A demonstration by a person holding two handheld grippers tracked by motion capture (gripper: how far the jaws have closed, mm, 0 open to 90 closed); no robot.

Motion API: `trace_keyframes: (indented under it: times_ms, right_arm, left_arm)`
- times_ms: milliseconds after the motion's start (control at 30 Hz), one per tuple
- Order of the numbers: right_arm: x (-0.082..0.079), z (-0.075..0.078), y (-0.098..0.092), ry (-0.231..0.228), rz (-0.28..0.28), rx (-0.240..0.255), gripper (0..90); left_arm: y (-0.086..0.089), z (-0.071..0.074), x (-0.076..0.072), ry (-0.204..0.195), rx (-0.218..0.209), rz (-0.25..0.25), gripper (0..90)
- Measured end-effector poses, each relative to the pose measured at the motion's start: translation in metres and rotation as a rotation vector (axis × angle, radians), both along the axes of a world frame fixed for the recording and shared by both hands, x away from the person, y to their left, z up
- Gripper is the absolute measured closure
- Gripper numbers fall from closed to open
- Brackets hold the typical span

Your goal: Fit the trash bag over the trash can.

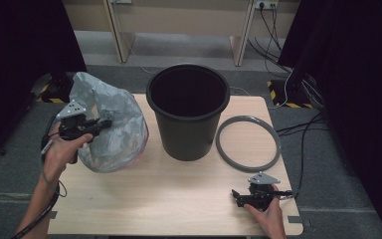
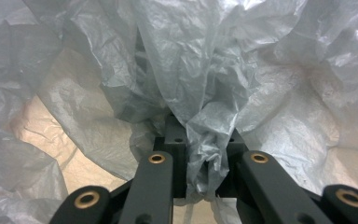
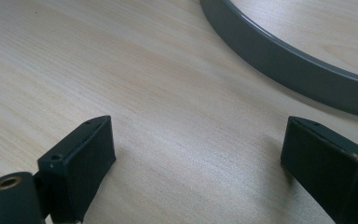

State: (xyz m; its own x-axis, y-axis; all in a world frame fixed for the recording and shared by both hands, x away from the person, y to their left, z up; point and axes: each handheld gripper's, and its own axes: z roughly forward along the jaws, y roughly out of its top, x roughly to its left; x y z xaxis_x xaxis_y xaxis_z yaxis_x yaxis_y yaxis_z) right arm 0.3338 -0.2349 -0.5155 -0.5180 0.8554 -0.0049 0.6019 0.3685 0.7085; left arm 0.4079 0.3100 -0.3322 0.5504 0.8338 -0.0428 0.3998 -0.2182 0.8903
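In the high view, the right gripper (image 1: 238, 195) sat nearest, low on the table (image 1: 179, 199) at its near right corner, in a hand at the bottom edge. Beyond it a grey ring (image 1: 248, 143) lay flat on the wood, just beside a black bucket (image 1: 187, 112) that stood upright at the middle of the table's far side. At the left, the left gripper (image 1: 102, 124) was raised above the table's left side and clamped on a crumpled grey plastic bag (image 1: 112, 134), which hung billowing just left of the bucket.

In the left gripper view, the jaws were pinched together on a bunched fold of the bag (image 2: 209, 144), with its thin film spread all round.

In the right gripper view, the right gripper (image 3: 196, 156) had its jaws wide apart over bare wood (image 3: 121, 70), nothing between them, the ring (image 3: 289, 70) curving past just ahead.
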Motion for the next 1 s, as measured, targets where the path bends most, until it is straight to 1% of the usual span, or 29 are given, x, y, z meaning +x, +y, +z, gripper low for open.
trace_keyframes:
  times_ms: [100, 233, 300, 467, 633, 733, 800, 933, 967, 1000]
  right_arm:
    - [0.000, 0.000, 0.000, 0.000, 0.000, 0.001, 10.2]
    - [0.000, 0.000, 0.000, 0.001, 0.000, 0.000, 10.3]
    - [0.000, 0.000, 0.000, 0.002, -0.002, 0.001, 10.2]
    - [0.000, 0.000, 0.000, 0.002, -0.001, 0.001, 10.2]
    - [0.000, 0.000, 0.000, 0.004, 0.000, 0.001, 10.2]
    - [0.000, 0.000, 0.000, 0.004, -0.002, 0.001, 10.2]
    - [0.000, 0.000, 0.000, 0.005, -0.002, 0.001, 10.2]
    - [0.001, 0.000, 0.000, 0.001, 0.000, -0.002, 10.2]
    - [0.001, 0.000, 0.000, 0.000, 0.000, -0.001, 10.2]
    - [0.001, 0.000, 0.000, 0.001, 0.000, -0.002, 10.2]
  left_arm:
    - [-0.002, 0.017, -0.002, -0.026, 0.001, -0.008, 78.7]
    - [-0.006, 0.035, -0.003, -0.058, -0.006, -0.018, 78.7]
    - [-0.008, 0.041, -0.004, -0.067, -0.013, -0.024, 78.7]
    - [-0.014, 0.058, -0.004, -0.097, -0.048, -0.044, 78.6]
    - [-0.023, 0.075, -0.001, -0.125, -0.044, -0.052, 78.6]
    - [-0.031, 0.085, 0.003, -0.134, -0.045, -0.064, 78.6]
    - [-0.036, 0.089, 0.005, -0.136, -0.050, -0.071, 78.6]
    - [-0.053, 0.100, 0.011, -0.146, -0.046, -0.090, 78.6]
    - [-0.057, 0.103, 0.013, -0.159, -0.040, -0.099, 78.6]
    - [-0.062, 0.106, 0.015, -0.163, -0.038, -0.104, 78.6]
